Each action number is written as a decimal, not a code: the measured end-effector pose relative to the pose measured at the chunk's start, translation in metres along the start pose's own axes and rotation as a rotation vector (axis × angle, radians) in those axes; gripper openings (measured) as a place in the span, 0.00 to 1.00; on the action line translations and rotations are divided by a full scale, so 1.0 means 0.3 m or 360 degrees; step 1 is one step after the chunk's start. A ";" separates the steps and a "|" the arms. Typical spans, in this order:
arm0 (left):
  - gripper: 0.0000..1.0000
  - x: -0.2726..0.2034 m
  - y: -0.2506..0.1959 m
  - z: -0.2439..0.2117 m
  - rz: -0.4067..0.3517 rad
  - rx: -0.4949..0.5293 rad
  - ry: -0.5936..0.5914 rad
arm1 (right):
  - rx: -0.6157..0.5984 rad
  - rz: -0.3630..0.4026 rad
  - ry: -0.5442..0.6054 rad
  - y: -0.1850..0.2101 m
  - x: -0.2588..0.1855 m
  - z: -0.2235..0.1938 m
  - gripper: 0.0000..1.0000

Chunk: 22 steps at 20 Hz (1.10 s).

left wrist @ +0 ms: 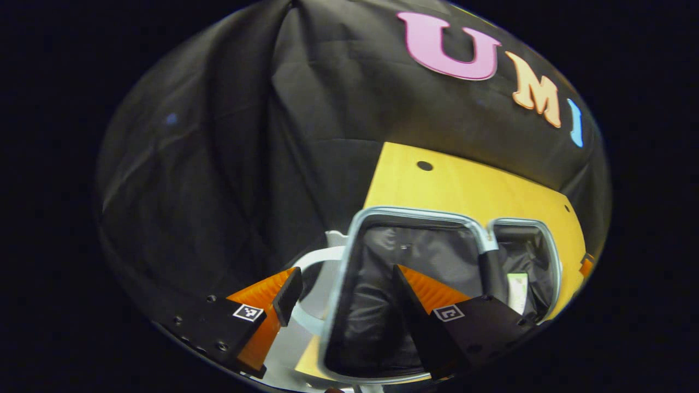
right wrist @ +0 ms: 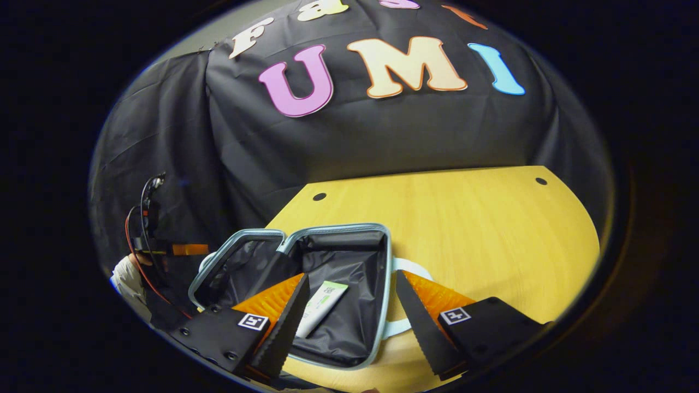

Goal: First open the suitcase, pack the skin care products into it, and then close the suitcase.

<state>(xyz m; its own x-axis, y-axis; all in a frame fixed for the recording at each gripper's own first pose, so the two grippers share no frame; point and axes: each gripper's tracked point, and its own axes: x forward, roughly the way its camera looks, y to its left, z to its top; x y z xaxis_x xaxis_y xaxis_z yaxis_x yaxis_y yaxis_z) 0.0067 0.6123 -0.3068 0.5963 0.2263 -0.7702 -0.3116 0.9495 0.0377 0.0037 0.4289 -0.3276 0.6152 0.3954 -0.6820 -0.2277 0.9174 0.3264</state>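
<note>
Black-lined and lying open on the yellow table, the suitcase sits low and centre in the right gripper view, a skin care tube already inside, its long axis slanting up-right between the spread fingers of the empty right gripper. The left gripper, also wide and empty, straddles the nearer half's rim in its own view, the likelier one to swing that half shut; the right gripper view adds a sleeve at lower left.

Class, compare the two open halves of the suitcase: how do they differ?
In the right gripper view, the right half lies flat and holds a white tube; the left half tilts up and looks empty. Both share dark lining and a pale blue rim.
</note>
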 end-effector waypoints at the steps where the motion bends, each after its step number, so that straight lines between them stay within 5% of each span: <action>1: 0.96 0.028 0.023 -0.016 0.0018 -0.0029 0.0025 | 0.0003 -0.0026 -0.0014 -0.016 -0.005 0.010 0.98; 8: 0.94 0.199 0.140 -0.124 -0.0001 -0.0190 0.0234 | -0.0049 -0.0136 -0.0021 -0.064 -0.034 -0.008 0.98; 11: 0.71 0.230 0.160 -0.173 -0.0014 -0.0183 0.0342 | -0.0078 -0.0170 -0.0033 -0.092 -0.074 -0.020 0.98; 12: 0.71 0.226 0.177 -0.182 0.0006 -0.0138 0.0362 | -0.0078 -0.0180 -0.0037 -0.103 -0.079 -0.019 0.98; 15: 0.27 0.211 0.220 -0.165 0.0017 -0.0063 0.0374 | -0.0063 -0.0195 -0.0034 -0.137 -0.082 -0.021 0.98; 17: 0.10 0.188 0.230 -0.113 0.0026 -0.0045 0.0317 | -0.0063 -0.0189 -0.0059 -0.151 -0.092 -0.007 0.98; 22: 0.02 0.097 0.186 -0.020 0.0060 -0.0006 0.0168 | -0.0138 -0.0169 -0.0132 -0.200 -0.120 0.030 0.98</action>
<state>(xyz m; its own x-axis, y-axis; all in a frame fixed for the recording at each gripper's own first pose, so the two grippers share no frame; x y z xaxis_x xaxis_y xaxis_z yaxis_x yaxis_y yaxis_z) 0.0023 0.6706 -0.3308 0.5027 0.2376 -0.8311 -0.3356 0.9397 0.0657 0.0020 0.3592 -0.3168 0.6986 0.2941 -0.6523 -0.2203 0.9557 0.1950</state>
